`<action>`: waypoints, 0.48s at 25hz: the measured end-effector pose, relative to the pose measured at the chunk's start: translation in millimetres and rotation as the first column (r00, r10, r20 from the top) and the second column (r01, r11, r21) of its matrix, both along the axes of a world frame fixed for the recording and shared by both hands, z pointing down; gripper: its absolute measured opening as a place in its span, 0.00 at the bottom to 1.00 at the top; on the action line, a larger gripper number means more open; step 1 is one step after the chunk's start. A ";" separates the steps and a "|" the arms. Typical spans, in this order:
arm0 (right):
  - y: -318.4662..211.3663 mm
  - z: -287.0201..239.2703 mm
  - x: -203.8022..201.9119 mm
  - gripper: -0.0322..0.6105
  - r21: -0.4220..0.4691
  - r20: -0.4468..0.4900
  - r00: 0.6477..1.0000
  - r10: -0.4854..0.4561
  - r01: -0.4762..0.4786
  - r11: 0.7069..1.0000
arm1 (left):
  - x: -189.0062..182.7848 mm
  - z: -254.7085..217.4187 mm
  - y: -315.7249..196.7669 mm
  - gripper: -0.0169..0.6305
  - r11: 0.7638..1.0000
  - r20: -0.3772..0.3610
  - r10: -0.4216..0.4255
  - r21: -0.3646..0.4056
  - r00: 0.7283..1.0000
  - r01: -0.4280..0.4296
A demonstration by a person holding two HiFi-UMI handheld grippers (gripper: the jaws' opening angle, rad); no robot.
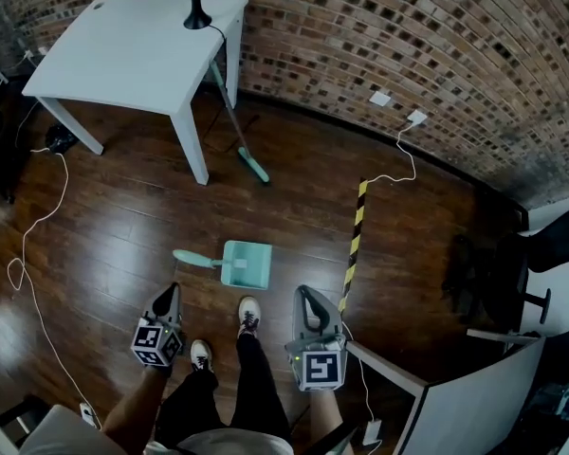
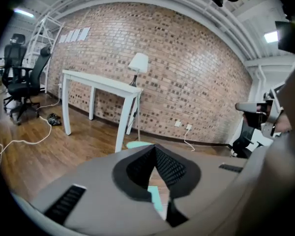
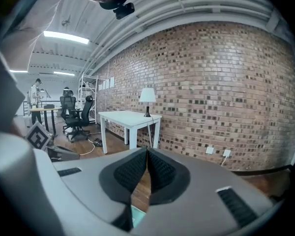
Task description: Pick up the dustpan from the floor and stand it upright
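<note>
The teal dustpan lies flat on the dark wood floor, its handle pointing left, just ahead of the person's shoes. My left gripper hovers below and left of its handle, jaws shut with nothing in them. My right gripper hangs below and right of the pan, tips together and empty. A sliver of the dustpan shows through the gap behind the closed left gripper. A bit of the dustpan shows under the shut right gripper.
A teal broom leans against the white table, which carries a lamp. A yellow-black strip and a white cable cross the floor. A brick wall runs behind; a black office chair stands at the right.
</note>
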State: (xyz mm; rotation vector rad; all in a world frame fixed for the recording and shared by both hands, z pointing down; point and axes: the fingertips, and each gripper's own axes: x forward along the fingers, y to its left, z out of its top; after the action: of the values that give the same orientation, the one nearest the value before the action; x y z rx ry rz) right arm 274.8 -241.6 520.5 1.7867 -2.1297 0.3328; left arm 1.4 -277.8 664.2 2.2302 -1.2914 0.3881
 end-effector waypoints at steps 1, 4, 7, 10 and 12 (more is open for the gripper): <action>4.3 -14.2 -4.6 0.03 0.017 -0.009 1.000 0.006 -0.006 1.000 | -2.7 -23.9 -1.4 0.02 0.999 -0.010 0.025 0.040 1.000 -0.025; 15.6 -60.2 -18.6 0.03 0.117 -0.021 0.999 0.046 -0.044 0.992 | -10.0 -94.9 -14.5 0.02 0.979 -0.028 0.106 0.180 0.994 -0.099; 43.6 -98.7 -34.0 0.03 0.204 0.000 0.995 0.099 -0.097 0.974 | -20.9 -158.0 -7.7 0.02 0.944 -0.054 0.173 0.293 0.983 -0.150; 88.4 -126.6 -53.9 0.03 0.213 0.019 0.993 0.118 -0.120 0.970 | -35.1 -212.3 26.5 0.02 0.916 -0.074 0.238 0.350 0.968 -0.199; 105.5 -147.4 -64.2 0.03 0.240 0.040 0.992 0.120 -0.126 0.962 | -35.6 -242.8 37.6 0.02 0.885 -0.048 0.295 0.390 0.954 -0.254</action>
State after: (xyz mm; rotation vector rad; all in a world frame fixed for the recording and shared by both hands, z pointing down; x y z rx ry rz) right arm 210.6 -136.0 373.1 2.0666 -2.1596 0.1293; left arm -34.2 -240.2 421.3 2.7357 -1.0640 0.1202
